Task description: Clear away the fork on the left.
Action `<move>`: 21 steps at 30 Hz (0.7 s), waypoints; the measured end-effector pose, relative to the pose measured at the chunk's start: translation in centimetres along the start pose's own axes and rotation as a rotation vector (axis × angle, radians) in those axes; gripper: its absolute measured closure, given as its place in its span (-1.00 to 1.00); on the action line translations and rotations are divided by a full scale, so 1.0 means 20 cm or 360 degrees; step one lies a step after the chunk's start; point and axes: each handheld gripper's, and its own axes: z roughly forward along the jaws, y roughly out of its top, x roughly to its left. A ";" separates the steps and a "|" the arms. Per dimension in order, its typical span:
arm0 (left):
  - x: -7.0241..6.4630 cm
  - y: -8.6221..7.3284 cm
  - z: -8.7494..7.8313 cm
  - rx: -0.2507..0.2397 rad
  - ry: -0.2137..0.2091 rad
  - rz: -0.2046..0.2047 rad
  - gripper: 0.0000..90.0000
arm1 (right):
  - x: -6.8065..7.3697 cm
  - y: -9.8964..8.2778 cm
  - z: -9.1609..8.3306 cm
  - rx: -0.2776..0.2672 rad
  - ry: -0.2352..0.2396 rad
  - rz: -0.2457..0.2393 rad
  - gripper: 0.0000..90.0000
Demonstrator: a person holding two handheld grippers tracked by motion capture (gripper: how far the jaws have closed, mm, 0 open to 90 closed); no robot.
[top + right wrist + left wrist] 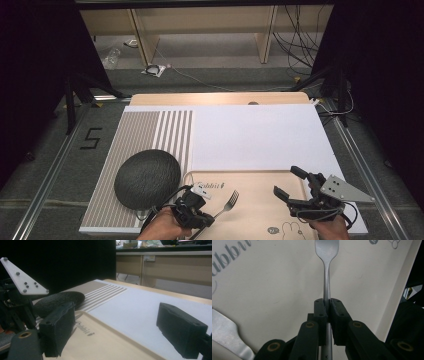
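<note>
- The high view looks forward and down from above the table's near side.
- The left gripper view looks closely along its jaws at the beige rectangular tray (274, 285).
- The right gripper view looks low across that tray (105, 345) toward the dark round textured plate (58, 301), upper left; both also show in the high view.

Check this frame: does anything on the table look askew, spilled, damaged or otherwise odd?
Nothing stands out. The left gripper is shut on the fork by its handle, prongs over the beige tray. The right gripper hangs open over the tray's right side. The dark round plate lies flat on the striped placemat. No spill or damage shows.
</note>
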 end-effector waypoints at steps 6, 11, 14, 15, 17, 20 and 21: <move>-0.02 0.00 0.03 0.0052 0.0030 0.0025 0.85 | 0.00 0.00 0.00 0.0000 0.0002 -0.0002 -0.64; -0.02 0.00 0.05 0.0065 0.0016 0.0015 0.85 | 0.00 0.00 0.00 0.0006 0.0002 0.0000 -0.64; -0.02 0.00 0.06 0.0091 0.0010 0.0006 0.85 | 0.00 0.00 0.00 0.0005 0.0002 -0.0002 -0.64; -0.02 0.00 0.06 0.0095 0.0004 0.0000 0.85 | 0.00 0.00 0.00 0.0004 0.0002 -0.0002 -0.64; -0.03 0.00 0.07 0.0110 -0.0007 0.0005 0.85 | 0.00 0.00 0.00 0.0005 0.0001 -0.0002 -0.64; -0.02 0.00 0.08 0.0122 -0.0018 0.0004 0.85 | 0.00 0.00 0.00 0.0005 0.0002 -0.0002 -0.64; -0.02 0.00 0.08 0.0124 -0.0017 0.0002 0.85 | 0.00 0.00 0.00 0.0005 0.0003 -0.0003 -0.64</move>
